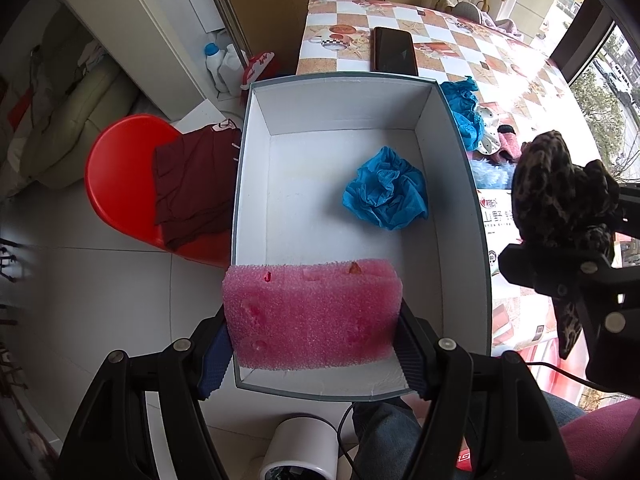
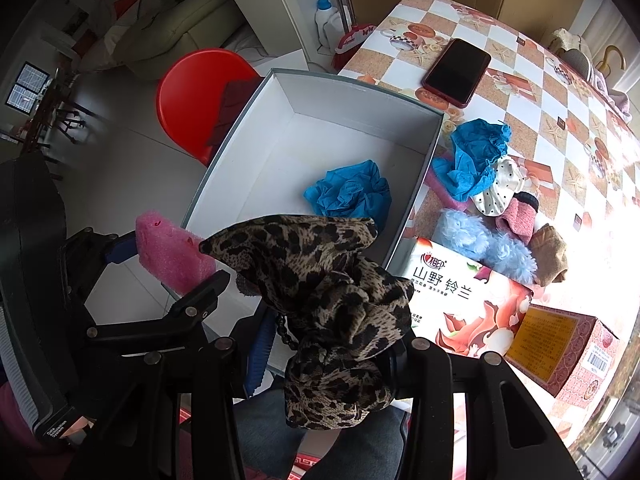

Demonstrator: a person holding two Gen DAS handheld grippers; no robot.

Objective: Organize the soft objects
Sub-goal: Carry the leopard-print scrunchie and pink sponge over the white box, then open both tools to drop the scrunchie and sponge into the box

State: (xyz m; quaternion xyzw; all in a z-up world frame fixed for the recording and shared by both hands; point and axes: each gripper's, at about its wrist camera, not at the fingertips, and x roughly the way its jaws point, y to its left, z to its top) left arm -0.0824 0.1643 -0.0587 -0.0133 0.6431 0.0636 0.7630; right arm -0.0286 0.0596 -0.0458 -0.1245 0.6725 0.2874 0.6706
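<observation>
While the left gripper pinches the pink foam sponge block over the white open cardboard box and the right gripper clamps the leopard-print fabric bow beside it, risking a drop outside the near rim if loosened early.

The sponge is pink; the crumpled cloth in the white-lined box is blue. The scrunchie is leopard-print, tan with black spots. The bench cover is orange-and-white checked. The stool is red.
</observation>
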